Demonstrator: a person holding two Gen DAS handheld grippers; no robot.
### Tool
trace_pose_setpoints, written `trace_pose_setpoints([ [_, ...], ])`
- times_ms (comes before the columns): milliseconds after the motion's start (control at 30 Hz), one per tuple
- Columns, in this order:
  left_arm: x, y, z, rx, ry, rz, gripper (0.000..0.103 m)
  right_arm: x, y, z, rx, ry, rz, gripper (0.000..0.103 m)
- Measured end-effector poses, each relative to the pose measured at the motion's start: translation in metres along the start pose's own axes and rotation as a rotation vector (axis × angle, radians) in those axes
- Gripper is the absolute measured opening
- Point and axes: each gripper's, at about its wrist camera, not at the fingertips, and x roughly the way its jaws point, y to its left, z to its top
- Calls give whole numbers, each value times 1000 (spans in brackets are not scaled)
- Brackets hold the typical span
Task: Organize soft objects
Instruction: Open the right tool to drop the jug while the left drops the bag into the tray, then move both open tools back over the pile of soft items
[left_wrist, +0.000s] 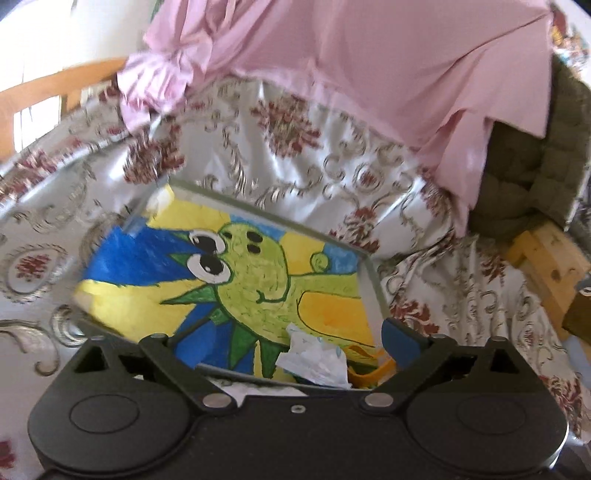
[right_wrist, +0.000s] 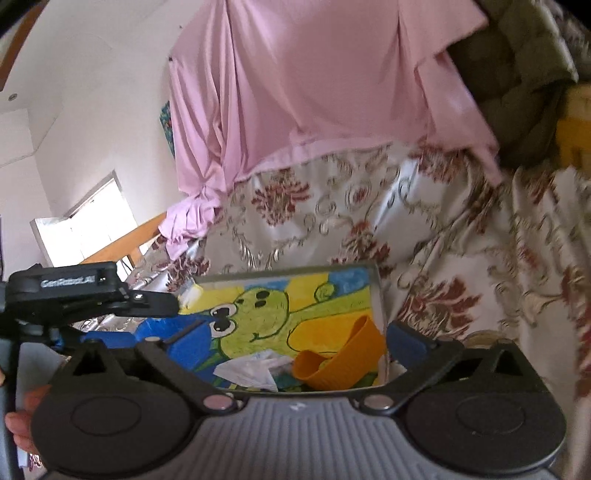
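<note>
1. Left gripper (left_wrist: 269, 334): jaws spread wide, holding nothing, over the frog drawing (left_wrist: 236, 273).
2. Right gripper (right_wrist: 280, 336): jaws apart too, nothing between.
3. Pink cloth (left_wrist: 351, 74) lies farther out on floral tablecloth (left_wrist: 303, 177), w/ crumpled tissue (right_wrist: 251, 371) & orange band (right_wrist: 340, 362) near grippers.

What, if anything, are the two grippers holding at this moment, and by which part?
Nothing: the left gripper and the right gripper are both open, apart from the pink garment.

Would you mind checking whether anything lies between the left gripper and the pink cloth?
Yes: the painted tray sits between them, holding crumpled paper and an orange strip near the left gripper; the pink cloth lies beyond.
</note>
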Motion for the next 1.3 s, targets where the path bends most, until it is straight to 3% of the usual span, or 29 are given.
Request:
trace_pose_setpoints([
  [167,-52,4,-22,43,-110,-2,102,-46,21,-7,-24,-70,-50,103],
  [433,-116,23,-74,81,-193,15,102,-109,55,-37,-50,-164,-99,103],
  [567,-144,40,-107,47,-227,29,102,-129,74,-56,-80,-181,-100,103],
  [933,-187,63,-162,77,-229,108,102,-157,122,-104,-192,-115,-128,103],
  [1300,-194,74,-182,62,-122,177,102,-165,135,-128,-183,-1,-134,103],
])
